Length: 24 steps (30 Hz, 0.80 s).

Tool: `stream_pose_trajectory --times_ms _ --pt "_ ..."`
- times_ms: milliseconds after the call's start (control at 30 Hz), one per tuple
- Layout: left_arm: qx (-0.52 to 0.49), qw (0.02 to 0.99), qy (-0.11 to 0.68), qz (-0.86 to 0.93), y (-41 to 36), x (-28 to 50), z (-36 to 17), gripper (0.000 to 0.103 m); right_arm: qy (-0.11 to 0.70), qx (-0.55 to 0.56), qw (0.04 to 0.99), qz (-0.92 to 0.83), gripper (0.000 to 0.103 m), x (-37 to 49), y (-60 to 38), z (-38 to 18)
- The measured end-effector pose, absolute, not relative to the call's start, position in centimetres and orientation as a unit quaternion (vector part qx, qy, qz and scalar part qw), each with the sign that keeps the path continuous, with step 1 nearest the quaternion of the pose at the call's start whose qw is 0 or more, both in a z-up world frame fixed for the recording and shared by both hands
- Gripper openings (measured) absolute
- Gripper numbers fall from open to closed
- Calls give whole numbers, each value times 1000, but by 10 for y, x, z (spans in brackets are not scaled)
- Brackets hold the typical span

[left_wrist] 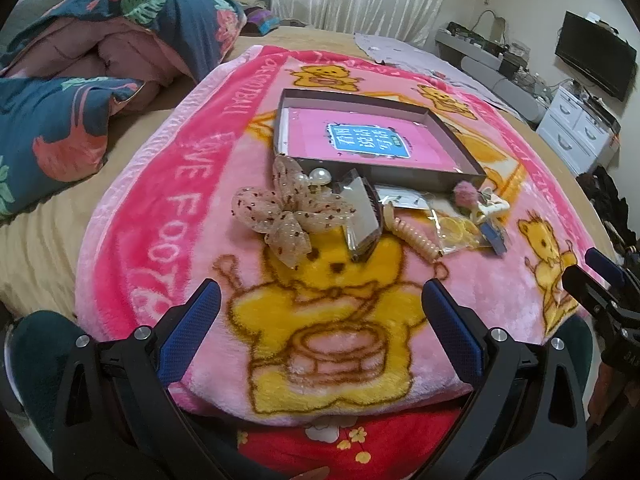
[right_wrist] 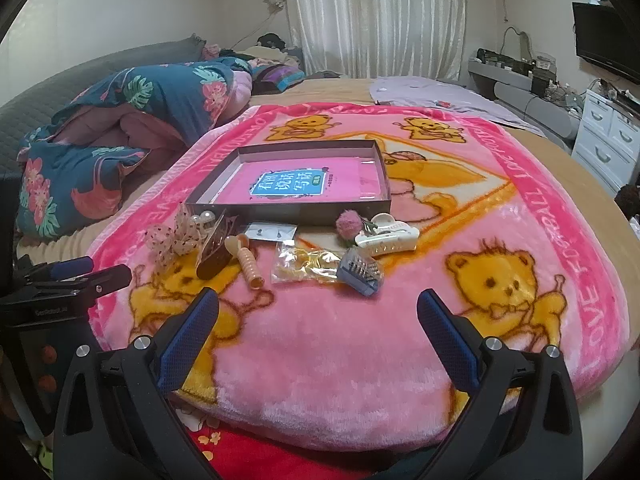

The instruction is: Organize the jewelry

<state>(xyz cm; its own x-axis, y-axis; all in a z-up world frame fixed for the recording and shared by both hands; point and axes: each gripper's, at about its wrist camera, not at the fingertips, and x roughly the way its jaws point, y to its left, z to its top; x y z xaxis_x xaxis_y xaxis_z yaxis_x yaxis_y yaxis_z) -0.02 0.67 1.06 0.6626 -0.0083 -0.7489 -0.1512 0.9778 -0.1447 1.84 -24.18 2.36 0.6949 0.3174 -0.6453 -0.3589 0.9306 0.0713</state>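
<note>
A shallow grey box (left_wrist: 452,136) (right_wrist: 224,186) with a pink book in it lies on a pink bear blanket. In front of it lies a row of accessories: a beige dotted bow (left_wrist: 290,208) (right_wrist: 174,238), pearls (left_wrist: 322,176), a dark shiny hair clip (left_wrist: 362,216) (right_wrist: 216,258), a peach spiral hair tie (left_wrist: 412,236) (right_wrist: 248,266), an earring card (right_wrist: 270,233), a bag of yellow bands (left_wrist: 460,230) (right_wrist: 306,266), a blue clip card (right_wrist: 360,274), a pink pompom (right_wrist: 347,222) and a white claw clip (right_wrist: 386,236). My left gripper (left_wrist: 322,300) and right gripper (right_wrist: 318,304) hover open, short of the row.
A folded floral quilt (left_wrist: 100,60) (right_wrist: 120,136) lies at the left on the bed. A lilac sheet (right_wrist: 440,96) lies behind the blanket. White drawers (left_wrist: 576,128) and a TV (left_wrist: 596,60) stand at the right. The other gripper shows at each view's edge.
</note>
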Motion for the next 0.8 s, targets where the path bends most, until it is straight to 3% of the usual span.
stream_pose_trajectory --times_ms 400,800 --pt "-121 898 422 41 31 12 4 94 361 -23 909 205 99 57 -235 23" --pt "-182 870 450 -79 8 50 -10 94 381 -2 905 188 99 85 -253 5"
